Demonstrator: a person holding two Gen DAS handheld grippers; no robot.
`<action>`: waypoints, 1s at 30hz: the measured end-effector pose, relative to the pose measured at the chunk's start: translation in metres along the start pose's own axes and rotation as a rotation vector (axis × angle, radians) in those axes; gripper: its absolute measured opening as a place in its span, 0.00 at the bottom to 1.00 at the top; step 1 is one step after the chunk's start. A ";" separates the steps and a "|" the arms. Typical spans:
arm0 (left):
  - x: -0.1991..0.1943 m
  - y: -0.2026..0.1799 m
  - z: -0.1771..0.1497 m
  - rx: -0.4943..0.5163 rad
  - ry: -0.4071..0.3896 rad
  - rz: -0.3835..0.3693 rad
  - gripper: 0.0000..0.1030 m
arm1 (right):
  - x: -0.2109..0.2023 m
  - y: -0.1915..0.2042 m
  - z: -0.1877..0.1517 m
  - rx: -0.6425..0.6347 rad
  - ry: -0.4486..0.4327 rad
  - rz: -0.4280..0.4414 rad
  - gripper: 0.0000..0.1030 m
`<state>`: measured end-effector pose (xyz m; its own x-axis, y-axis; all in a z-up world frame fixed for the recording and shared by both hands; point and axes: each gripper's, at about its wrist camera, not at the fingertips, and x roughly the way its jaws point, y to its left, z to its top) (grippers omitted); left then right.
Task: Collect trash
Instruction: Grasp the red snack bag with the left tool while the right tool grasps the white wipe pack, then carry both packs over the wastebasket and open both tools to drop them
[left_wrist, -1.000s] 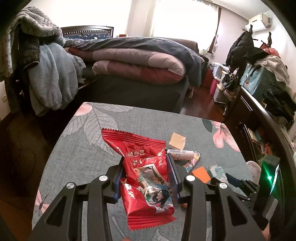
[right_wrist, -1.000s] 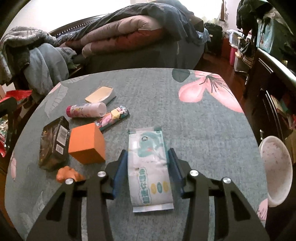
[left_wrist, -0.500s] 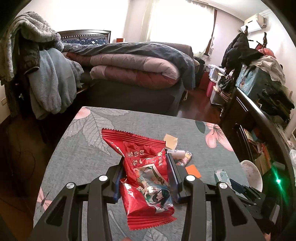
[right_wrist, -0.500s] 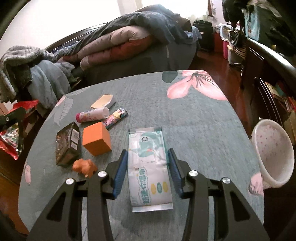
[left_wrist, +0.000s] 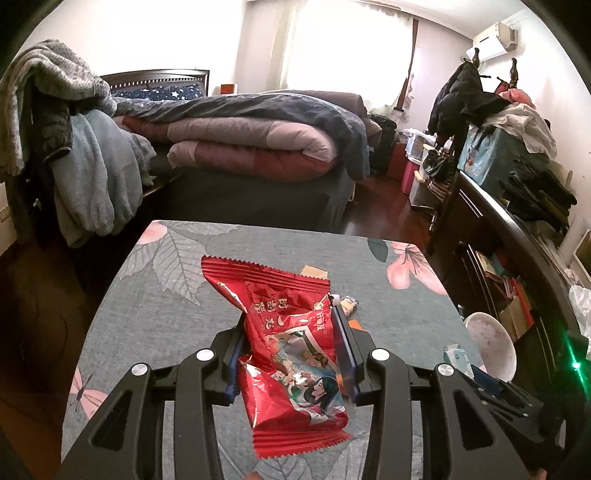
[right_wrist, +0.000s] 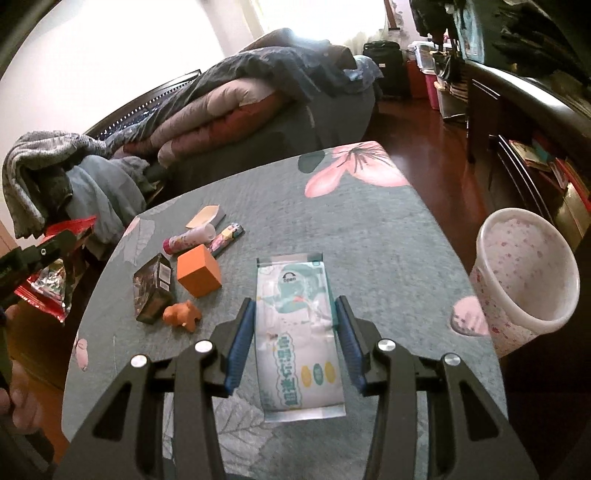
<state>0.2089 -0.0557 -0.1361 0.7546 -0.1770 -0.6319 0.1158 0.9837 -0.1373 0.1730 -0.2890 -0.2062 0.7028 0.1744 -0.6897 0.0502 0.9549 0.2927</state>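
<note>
My left gripper (left_wrist: 290, 325) is shut on a red snack bag (left_wrist: 291, 350) and holds it high above the table; it also shows at the left edge of the right wrist view (right_wrist: 48, 273). My right gripper (right_wrist: 295, 314) is shut on a white and teal wipes packet (right_wrist: 297, 332), lifted above the grey floral tablecloth (right_wrist: 369, 229). A white speckled trash bin (right_wrist: 524, 273) stands beside the table's right edge and also shows in the left wrist view (left_wrist: 491, 343).
On the table lie an orange block (right_wrist: 199, 269), a dark snack packet (right_wrist: 153, 288), a small orange toy (right_wrist: 183, 314), a pink tube (right_wrist: 190, 236), a candy wrapper (right_wrist: 227, 236) and a tan card (right_wrist: 205, 216). A bed (left_wrist: 240, 140) stands behind, a dark cabinet (left_wrist: 517, 251) at right.
Both grippers have risen well above the table with their packets held. The table looks smaller, and the trash bin has come into fuller view at the right.
</note>
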 end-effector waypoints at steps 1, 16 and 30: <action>-0.001 -0.002 0.000 0.003 0.000 -0.002 0.40 | -0.003 -0.002 -0.001 0.003 -0.004 -0.001 0.43; 0.002 -0.069 -0.006 0.105 0.000 -0.093 0.40 | -0.039 -0.046 -0.004 0.060 -0.071 -0.062 0.44; 0.052 -0.209 -0.013 0.264 0.082 -0.343 0.40 | -0.064 -0.166 -0.007 0.225 -0.138 -0.251 0.44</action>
<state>0.2157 -0.2709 -0.1504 0.5914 -0.4857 -0.6437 0.5194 0.8400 -0.1566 0.1143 -0.4571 -0.2152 0.7369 -0.1072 -0.6675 0.3773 0.8844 0.2745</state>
